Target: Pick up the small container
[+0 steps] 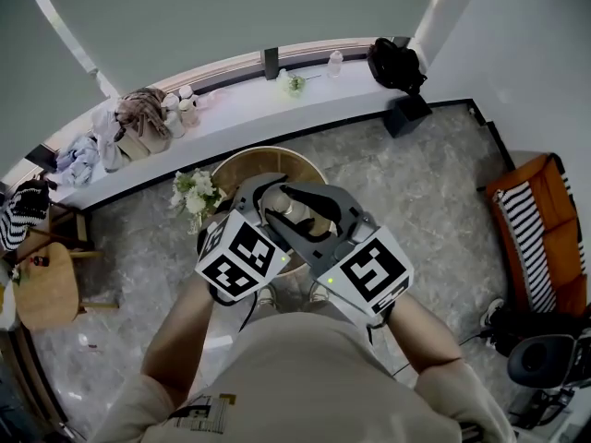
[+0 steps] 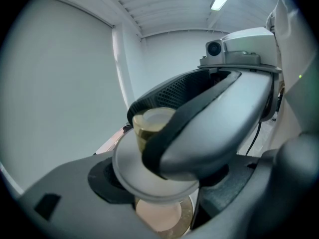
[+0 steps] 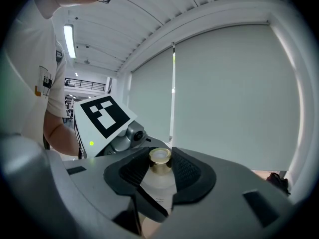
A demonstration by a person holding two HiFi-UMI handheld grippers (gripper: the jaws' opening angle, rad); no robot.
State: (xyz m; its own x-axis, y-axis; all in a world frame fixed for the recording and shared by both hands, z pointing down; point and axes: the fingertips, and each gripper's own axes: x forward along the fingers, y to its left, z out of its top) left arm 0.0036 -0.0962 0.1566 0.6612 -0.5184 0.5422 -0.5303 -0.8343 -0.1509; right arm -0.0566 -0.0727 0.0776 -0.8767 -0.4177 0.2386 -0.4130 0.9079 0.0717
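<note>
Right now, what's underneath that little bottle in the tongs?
The right tongs clamp the small bottle by its sides. Beneath, the head view shows a round wooden table. The bottle's base and the tabletop right under it are covered by the tongs.

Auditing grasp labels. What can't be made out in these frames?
1. Left gripper hold: left gripper view, a finger of the right gripper covers one side, so contact with the bottle is unclear.
2. Bottle label: right gripper view, print too small.
3. Bottle base: right gripper view, hidden behind the fingers.
4. Bottle, head view: almost all hidden by both grippers.
</note>
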